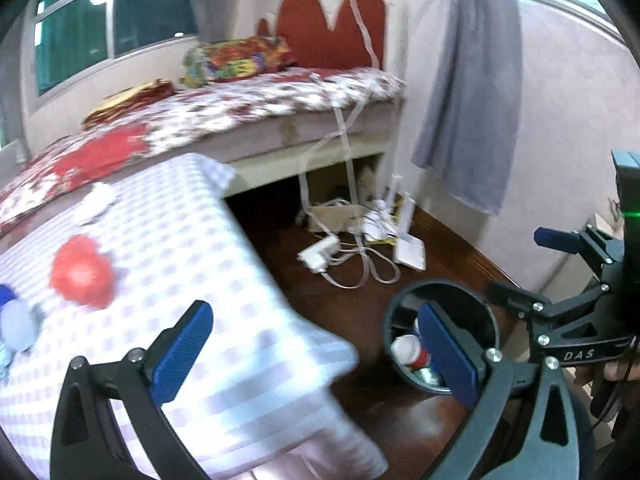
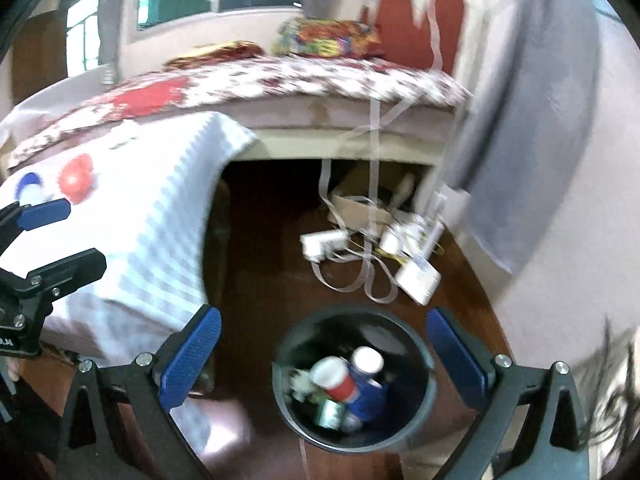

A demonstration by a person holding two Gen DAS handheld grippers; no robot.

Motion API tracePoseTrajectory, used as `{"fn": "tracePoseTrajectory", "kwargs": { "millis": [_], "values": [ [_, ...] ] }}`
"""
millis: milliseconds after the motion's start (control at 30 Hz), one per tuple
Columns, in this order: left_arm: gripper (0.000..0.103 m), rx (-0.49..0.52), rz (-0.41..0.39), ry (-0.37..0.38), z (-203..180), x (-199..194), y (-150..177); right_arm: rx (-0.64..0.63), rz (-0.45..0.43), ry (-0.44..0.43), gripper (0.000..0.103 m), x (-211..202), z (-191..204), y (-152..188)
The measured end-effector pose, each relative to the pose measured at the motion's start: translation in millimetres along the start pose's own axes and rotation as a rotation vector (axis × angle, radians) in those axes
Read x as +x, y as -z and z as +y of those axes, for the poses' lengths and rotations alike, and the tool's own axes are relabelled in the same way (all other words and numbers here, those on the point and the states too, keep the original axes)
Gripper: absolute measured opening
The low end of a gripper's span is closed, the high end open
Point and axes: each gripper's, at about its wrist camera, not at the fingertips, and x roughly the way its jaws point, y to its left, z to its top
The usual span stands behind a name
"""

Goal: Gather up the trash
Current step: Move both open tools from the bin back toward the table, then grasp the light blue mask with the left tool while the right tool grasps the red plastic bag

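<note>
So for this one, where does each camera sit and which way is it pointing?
Left wrist: on the left gripper, above the checked tablecloth, facing the bed; its open blue fingers and the right gripper show.
Right wrist: on the right gripper, looking down into the trash bin; its open fingers and the left gripper show.
Shared: bin, red crumpled trash, bed.
</note>
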Motion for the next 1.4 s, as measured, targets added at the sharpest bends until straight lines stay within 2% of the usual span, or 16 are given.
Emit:
{"fn": "tracePoseTrajectory", "kwargs": {
  "millis": [133,267,467,567,767,900,1167,1400],
  "values": [
    [0.102,-0.089,-0.019,-0.055,46.4,-23.3,8.8,-0.057,-0.008,-0.108,0.103,4.7,48.7,-17.3],
    [0.102,-0.165,-0.035,-0.151,95.4,-47.8,27.3,-0.132,-0.020,-0.193,0.103,9.4,101.9,-29.7],
    [0.102,-0.300,-0.035,-0.270,174.6,-78.4,63.5,-0.203,-0.050,-0.323,0.103,14.5,178.8,-55.4],
    [0.099,-0.353,-0.029,-0.333,210.0,-90.4,83.0,-0.234,-0.054,-0.387,0.103,19.2,216.9,-69.0],
    [0.092,-0.428,-0.022,-0.401,262.3,-97.3,105.9,-0.315,-0.039,-0.402,0.103,31.4,276.6,-87.6],
    [0.089,-0.455,-0.014,-0.412,289.0,-94.4,113.3,-0.347,-0.022,-0.376,0.103,44.7,299.7,-96.5],
    [0.086,-0.485,0.003,-0.416,327.6,-74.2,113.2,-0.339,0.020,-0.368,0.103,79.4,316.0,-114.7],
    [0.083,-0.496,0.044,-0.384,353.7,-48.8,107.5,-0.339,0.072,-0.380,0.103,121.7,333.3,-129.3]
  ]
}}
